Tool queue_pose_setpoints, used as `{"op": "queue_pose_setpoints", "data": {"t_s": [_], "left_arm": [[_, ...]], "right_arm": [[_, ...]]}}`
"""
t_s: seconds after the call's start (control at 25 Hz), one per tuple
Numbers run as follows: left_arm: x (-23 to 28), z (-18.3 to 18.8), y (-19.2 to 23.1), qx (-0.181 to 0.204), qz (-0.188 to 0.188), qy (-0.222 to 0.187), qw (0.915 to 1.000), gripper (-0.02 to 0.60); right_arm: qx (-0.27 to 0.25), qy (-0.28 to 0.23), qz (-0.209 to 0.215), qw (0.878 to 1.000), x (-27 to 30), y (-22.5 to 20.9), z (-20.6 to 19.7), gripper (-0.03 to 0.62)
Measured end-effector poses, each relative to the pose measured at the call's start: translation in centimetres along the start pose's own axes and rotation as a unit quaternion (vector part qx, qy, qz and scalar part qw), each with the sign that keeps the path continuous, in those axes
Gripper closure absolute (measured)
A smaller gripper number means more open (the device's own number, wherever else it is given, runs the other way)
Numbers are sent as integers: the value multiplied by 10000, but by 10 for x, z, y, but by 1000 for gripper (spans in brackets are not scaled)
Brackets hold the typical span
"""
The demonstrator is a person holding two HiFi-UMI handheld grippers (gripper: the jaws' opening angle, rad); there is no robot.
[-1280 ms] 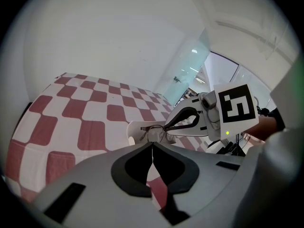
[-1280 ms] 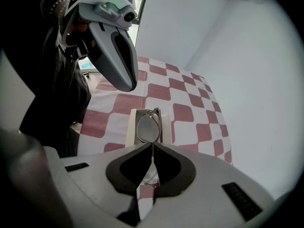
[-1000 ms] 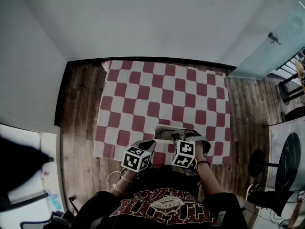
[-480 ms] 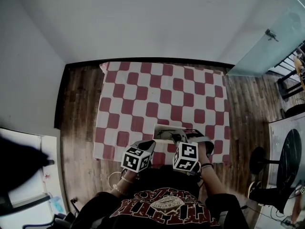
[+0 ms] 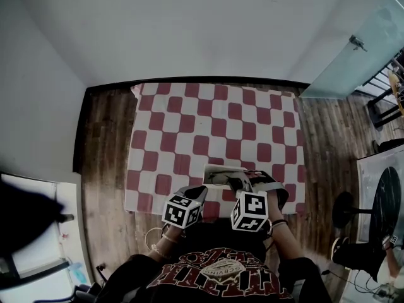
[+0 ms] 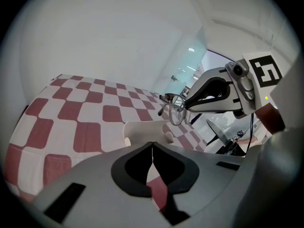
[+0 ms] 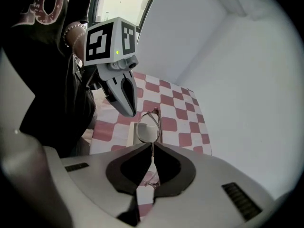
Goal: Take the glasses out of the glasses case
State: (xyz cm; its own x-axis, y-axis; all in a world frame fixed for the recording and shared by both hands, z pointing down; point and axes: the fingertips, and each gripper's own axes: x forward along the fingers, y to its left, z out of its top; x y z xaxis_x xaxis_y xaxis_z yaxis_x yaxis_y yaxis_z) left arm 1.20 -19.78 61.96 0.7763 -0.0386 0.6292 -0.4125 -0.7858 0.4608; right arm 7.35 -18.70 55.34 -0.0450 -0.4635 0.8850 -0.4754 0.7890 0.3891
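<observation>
A white glasses case [image 5: 219, 175] lies open near the front edge of the checkered table [image 5: 189, 125]. My left gripper [image 5: 197, 190] is shut, its tips pinching the case's near edge [image 6: 142, 129]. My right gripper [image 5: 243, 181] is shut on the thin-framed glasses [image 6: 176, 109] and holds them in the air just above and to the right of the case. In the right gripper view one lens [image 7: 148, 126] stands straight ahead of the jaws [image 7: 152, 146], with the case [image 7: 142, 137] behind it and the left gripper [image 7: 124, 109] pointing down at the case's left end.
The red and white cloth covers the whole tabletop, and dark wooden floor [image 5: 101, 144] shows on both sides. White walls close in at the back and left. At the far right are a glass door [image 5: 353, 62] and a round black stool [image 5: 344, 214].
My right gripper has drawn back a little toward the person and to the right, carrying the glasses away from the case. The left gripper and the case have stayed put.
</observation>
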Motion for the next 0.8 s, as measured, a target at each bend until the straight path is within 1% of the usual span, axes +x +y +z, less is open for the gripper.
{"op": "queue_pose_setpoints", "data": {"t_s": [0.6, 0.8], "left_arm": [[2, -3, -3, -4, -63, 49, 10000, 571], [3, -4, -4, 24, -70, 63, 10000, 571]], "right_arm": [[15, -297, -250, 9992, -51, -10, 18, 563], [-4, -314, -378, 9988, -70, -18, 20, 564]]}}
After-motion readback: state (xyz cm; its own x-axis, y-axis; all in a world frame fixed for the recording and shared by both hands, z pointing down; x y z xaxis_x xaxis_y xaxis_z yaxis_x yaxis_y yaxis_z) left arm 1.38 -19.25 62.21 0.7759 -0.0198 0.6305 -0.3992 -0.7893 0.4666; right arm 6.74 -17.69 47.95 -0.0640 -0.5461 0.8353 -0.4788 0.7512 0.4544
